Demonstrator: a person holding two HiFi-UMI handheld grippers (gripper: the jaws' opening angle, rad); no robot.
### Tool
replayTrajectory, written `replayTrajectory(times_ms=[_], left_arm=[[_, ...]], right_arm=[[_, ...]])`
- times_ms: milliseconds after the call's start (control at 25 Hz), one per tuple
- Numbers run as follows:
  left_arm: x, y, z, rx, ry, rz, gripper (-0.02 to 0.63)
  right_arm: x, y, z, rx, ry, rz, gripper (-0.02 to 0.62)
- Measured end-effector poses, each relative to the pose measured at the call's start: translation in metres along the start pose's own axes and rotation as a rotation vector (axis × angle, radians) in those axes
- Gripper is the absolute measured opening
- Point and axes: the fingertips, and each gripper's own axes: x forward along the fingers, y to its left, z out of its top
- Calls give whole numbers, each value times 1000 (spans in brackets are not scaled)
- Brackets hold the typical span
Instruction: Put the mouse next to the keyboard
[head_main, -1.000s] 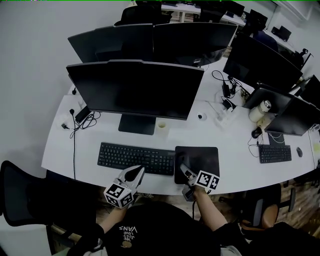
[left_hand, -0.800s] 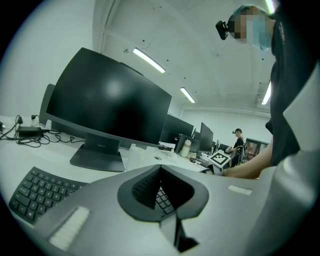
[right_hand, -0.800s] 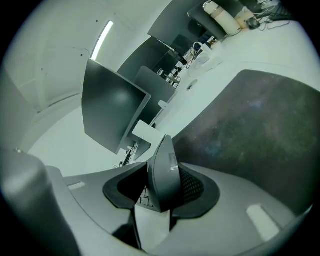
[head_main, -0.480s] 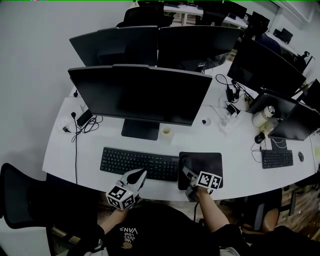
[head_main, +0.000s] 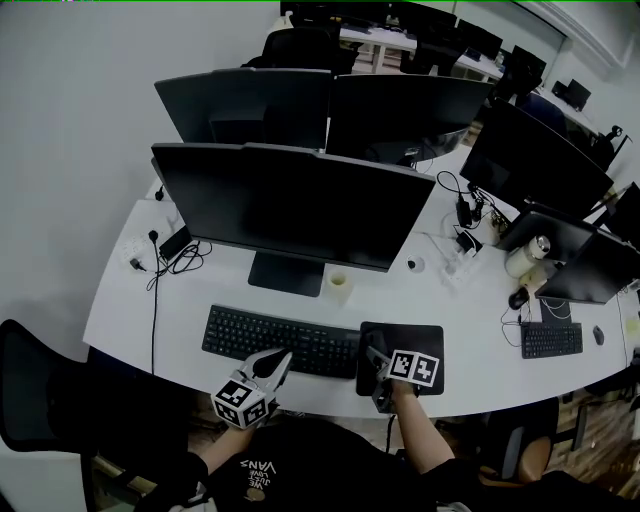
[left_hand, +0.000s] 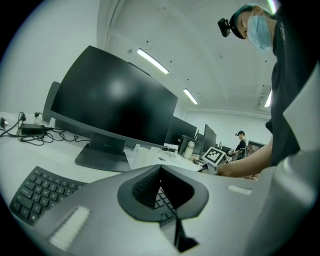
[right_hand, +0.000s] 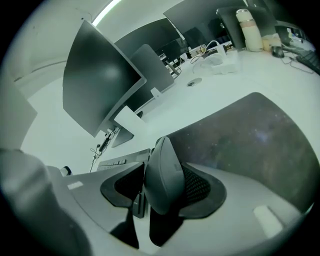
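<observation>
The grey mouse (right_hand: 162, 165) stands between the jaws of my right gripper (right_hand: 165, 186), low over the left part of the dark mouse pad (right_hand: 250, 135). The jaws are opening: a dark gap shows beside the left pad, and the mouse leans toward the right pad. In the head view my right gripper (head_main: 372, 352) sits at the left edge of the mouse pad (head_main: 412, 340), just right of the black keyboard (head_main: 280, 340); the mouse is hidden there. My left gripper (head_main: 278, 360) hangs shut at the keyboard's front edge, holding nothing.
A large monitor (head_main: 290, 205) stands behind the keyboard, with a paper cup (head_main: 340, 285) by its foot. Cables and a power strip (head_main: 165, 250) lie at the far left. More monitors, a bottle (head_main: 525, 255) and a second keyboard (head_main: 550, 338) are on the right.
The head view has shifted, so the desk sits lower in the frame. Both grippers stay near the desk's front edge; the right one is a little closer to the pad's left edge.
</observation>
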Motion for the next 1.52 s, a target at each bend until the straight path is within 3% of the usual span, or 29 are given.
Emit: replayTrajectory(times_ms=[240, 440, 600, 1000, 1200, 1520], left_arm=[[-3, 2, 0, -8, -12, 13, 2], [-7, 0, 0, -11, -16, 18, 2], [-11, -4, -2, -10, -21, 17, 2], [-27, -17, -7, -4, -25, 35, 2], [-31, -34, -10, 2, -32, 45, 2], [-39, -70, -14, 3, -66, 64, 2]], right_arm=[[0, -6, -1, -22, 16, -40, 249], [-2, -3, -1, -60, 25, -70, 334], [-7, -5, -2, -79, 13, -86, 350], [-29, -10, -7, -98, -38, -90, 350], [-59, -2, 1, -175, -115, -87, 347], [-112, 22, 0, -251, -236, -7, 245]])
